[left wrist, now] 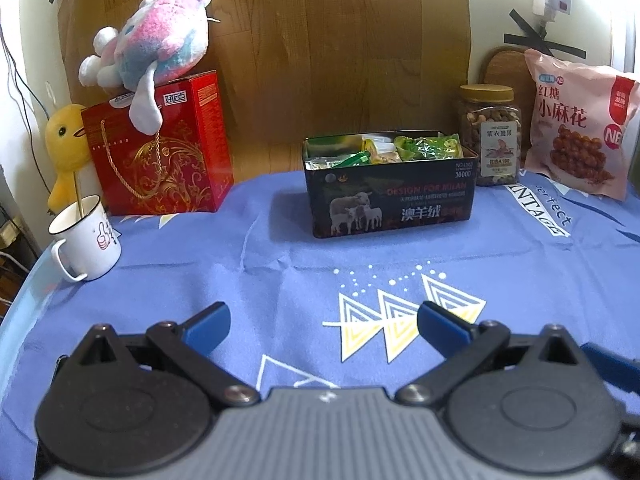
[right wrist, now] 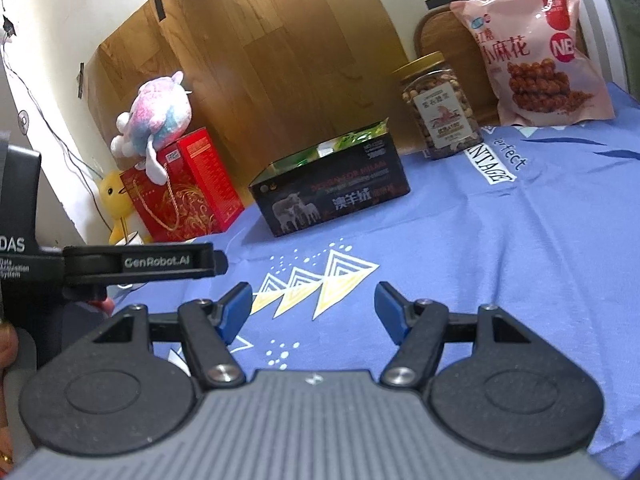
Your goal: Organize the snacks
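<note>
A black tin box (left wrist: 390, 196) (right wrist: 332, 196) with sheep on its side stands open on the blue cloth, holding several green and yellow snack packets (left wrist: 424, 146). To its right stand a clear nut jar (left wrist: 490, 136) (right wrist: 440, 106) with a gold lid and a pink snack bag (left wrist: 580, 124) (right wrist: 536, 52) leaning on the wall. My left gripper (left wrist: 324, 326) is open and empty, low over the cloth well in front of the box. Over the cloth to the right my right gripper (right wrist: 314, 310) is also open and empty.
A red gift box (left wrist: 160, 156) (right wrist: 184, 188) with a pink-blue plush (left wrist: 156, 46) on top stands at the back left, beside a yellow duck toy (left wrist: 66, 148). A white mug (left wrist: 86, 236) sits near the table's left edge. The left gripper's body (right wrist: 140, 266) shows in the right wrist view.
</note>
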The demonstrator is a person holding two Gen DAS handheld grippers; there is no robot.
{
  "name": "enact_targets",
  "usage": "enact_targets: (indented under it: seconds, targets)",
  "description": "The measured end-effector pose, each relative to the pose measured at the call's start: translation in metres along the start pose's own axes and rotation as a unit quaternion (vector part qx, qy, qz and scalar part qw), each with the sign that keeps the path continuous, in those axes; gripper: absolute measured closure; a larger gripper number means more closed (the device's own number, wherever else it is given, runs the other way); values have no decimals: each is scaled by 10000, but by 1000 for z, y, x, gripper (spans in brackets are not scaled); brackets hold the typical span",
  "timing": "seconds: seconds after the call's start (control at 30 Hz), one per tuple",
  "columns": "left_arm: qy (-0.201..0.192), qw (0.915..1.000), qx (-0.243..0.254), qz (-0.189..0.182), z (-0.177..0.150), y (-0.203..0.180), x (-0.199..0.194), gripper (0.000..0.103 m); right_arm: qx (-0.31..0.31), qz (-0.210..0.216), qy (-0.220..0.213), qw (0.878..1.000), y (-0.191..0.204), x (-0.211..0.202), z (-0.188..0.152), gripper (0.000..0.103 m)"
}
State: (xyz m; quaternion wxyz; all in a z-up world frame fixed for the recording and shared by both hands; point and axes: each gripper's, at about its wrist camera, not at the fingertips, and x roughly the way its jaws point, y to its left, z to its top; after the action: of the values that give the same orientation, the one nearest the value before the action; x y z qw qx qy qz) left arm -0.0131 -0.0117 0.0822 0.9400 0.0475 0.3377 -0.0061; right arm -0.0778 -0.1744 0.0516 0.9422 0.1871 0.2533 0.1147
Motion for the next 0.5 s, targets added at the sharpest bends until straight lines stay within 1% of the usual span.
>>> enact_targets:
  seconds: [0.23,0.5]
  targets:
    - [6,10000,-26,-65,0,2,2,0,-3,4,50,10000,2,5,3,33]
    - [14,10000,9,-28,1,0,5,0,-1,22,101,9999,1,7,0,33]
